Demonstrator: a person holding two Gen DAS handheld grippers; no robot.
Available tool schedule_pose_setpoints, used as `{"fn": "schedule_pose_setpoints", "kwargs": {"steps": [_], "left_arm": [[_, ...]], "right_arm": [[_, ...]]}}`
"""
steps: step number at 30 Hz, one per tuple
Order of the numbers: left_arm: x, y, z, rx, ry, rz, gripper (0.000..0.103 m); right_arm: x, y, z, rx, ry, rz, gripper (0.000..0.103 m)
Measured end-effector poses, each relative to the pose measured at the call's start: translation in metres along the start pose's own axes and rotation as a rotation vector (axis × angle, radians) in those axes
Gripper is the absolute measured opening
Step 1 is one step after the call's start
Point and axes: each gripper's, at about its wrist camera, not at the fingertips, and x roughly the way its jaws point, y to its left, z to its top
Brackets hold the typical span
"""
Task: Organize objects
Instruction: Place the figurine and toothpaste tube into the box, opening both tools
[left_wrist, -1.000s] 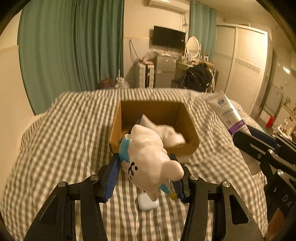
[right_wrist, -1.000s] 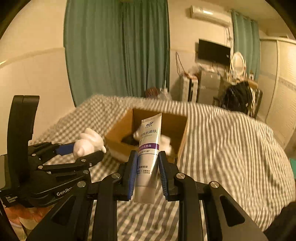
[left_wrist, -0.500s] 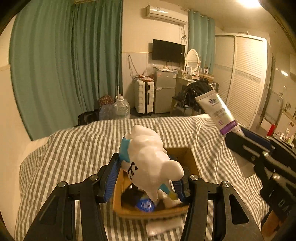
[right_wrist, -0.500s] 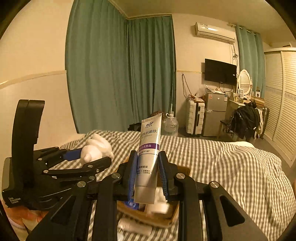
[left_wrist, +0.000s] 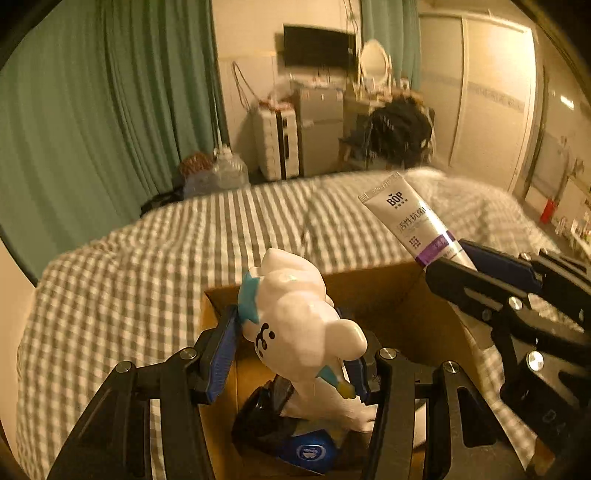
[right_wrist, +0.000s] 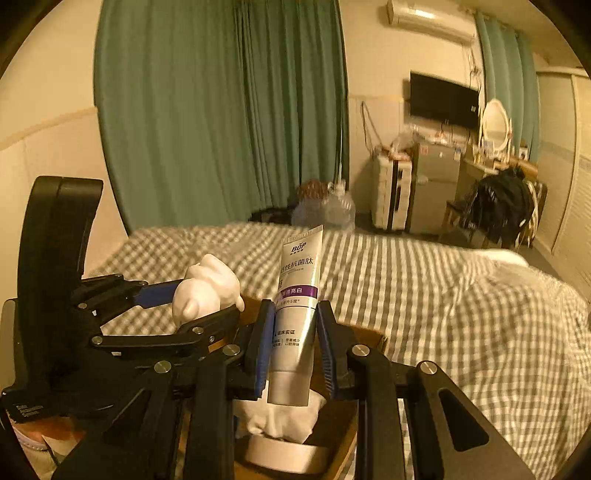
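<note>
L wrist: left gripper (left_wrist: 293, 354) is clamping white toy figure (left_wrist: 303, 325), hanging over cardboard box (left_wrist: 373, 291) on checked bed (left_wrist: 147, 273). R wrist: right gripper (right_wrist: 293, 350) is pinching toothpaste tube (right_wrist: 295, 314) upright, above same box (right_wrist: 343, 435).

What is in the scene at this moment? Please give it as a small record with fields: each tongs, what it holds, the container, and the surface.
left tongs: shut on the white bear figurine, held above the cardboard box
right tongs: shut on the toothpaste tube, crimped end up, over the same box
box contents: a white cloth, a round blue-labelled item, a dark object; the rest is hidden
surface: bed with a grey-and-white checked cover
task stage: both items not yet released into the box
</note>
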Motion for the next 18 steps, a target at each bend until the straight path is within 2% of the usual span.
{"fn": "schedule_pose_setpoints", "kwargs": {"steps": [6,10,12,15,16,18], "left_arm": [[0.035,0.0,-0.014,-0.019,0.081,-0.055,0.053],[0.039,-0.001,-0.016,-0.02,0.095,-0.048,0.053],[0.033,-0.001,-0.016,-0.036,0.076,-0.055,0.054],[0.023,0.001,-0.015,-0.051,0.05,-0.046,0.066],[0.017,0.0,-0.014,-0.058,0.04,-0.038,0.074],[0.0,0.0,-0.013,-0.067,0.014,-0.035,0.079]], "right_arm": [[0.05,-0.023,-0.031,0.051,0.11,0.02,0.023],[0.067,-0.036,-0.041,0.077,0.157,0.039,0.023],[0.069,-0.04,-0.043,0.097,0.159,0.048,0.024],[0.066,-0.05,-0.042,0.141,0.157,0.057,0.025],[0.062,-0.051,-0.042,0.146,0.147,0.058,0.027],[0.051,-0.05,-0.04,0.147,0.12,0.049,0.048]]}}
